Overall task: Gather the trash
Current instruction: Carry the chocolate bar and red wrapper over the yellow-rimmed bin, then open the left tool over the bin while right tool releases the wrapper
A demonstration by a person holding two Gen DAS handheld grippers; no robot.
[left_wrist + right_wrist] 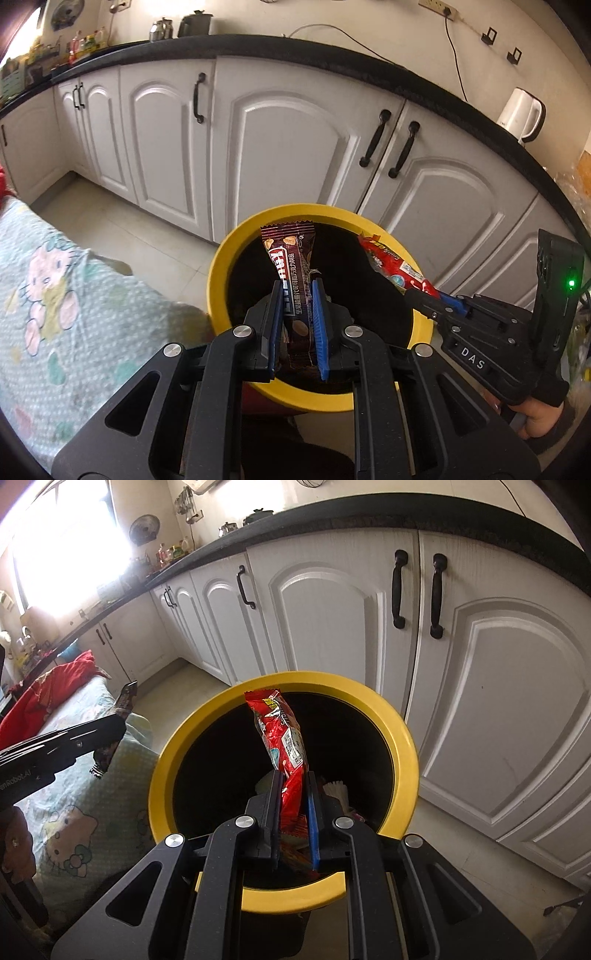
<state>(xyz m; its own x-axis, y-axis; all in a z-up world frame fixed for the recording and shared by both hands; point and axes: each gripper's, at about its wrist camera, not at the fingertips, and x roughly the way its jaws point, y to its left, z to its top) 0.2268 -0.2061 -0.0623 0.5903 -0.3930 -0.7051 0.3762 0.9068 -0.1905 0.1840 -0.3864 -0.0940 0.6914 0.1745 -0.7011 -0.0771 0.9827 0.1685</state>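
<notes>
The left gripper is clamped narrow on a brown chocolate-bar wrapper, which stands upright between the blue pads and rises toward twelve o'clock. Its top edge crosses the far rim of the yellow-rimmed trash bin, whose dark mouth lies directly beneath the fingers. At three o'clock in this view the right gripper comes in from the side, a hand on its grip at four o'clock, and pinches a red snack wrapper that slants up toward the bin's far rim, over the opening.

From the right wrist view, the right gripper is likewise closed tight on the red snack wrapper, which stands up toward twelve o'clock above the bin's black interior. Pale scraps of rubbish lie inside the bin just at the gripper's one o'clock. The yellow rim rings the fingers on all sides. At nine o'clock the left gripper reaches in with the brown wrapper poking out above and below its tip, seen here against the cloth just left of the rim.

Beside the bin at nine o'clock is a surface covered with a pale cartoon-cat print cloth, a red garment heaped at its far end. White kitchen cabinets with black handles stand close behind the bin from ten to three o'clock, under a dark countertop bearing a white electric kettle at two o'clock.
</notes>
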